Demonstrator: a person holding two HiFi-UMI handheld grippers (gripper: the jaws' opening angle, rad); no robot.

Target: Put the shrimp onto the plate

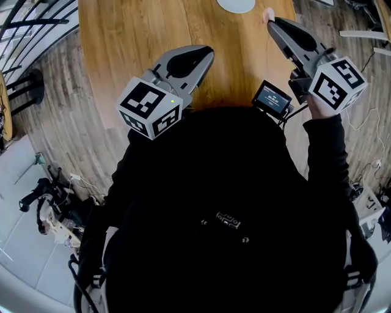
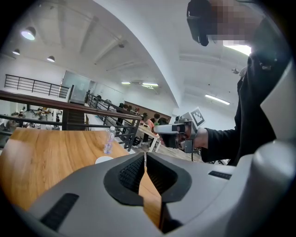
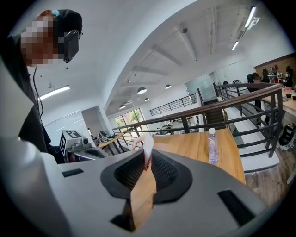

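Wooden table (image 1: 140, 36), rounded edge, standing on plank floor (image 1: 58, 116). Bears a white plate (image 1: 236, 5), cut off at the head view's top edge. Also bears a clear water bottle (image 3: 212, 146), upright, near the plate.

Left claw (image 2: 145, 155), jaws together and empty, above wooden table (image 2: 46, 157); bottle (image 2: 108, 140) and plate (image 2: 104, 159) beyond.

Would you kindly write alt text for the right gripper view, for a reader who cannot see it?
The right gripper pinches a pale pink shrimp between its jaw tips, the shrimp sticking up above them. Beyond lies a wooden table with a clear water bottle standing at the right, and a railing behind.
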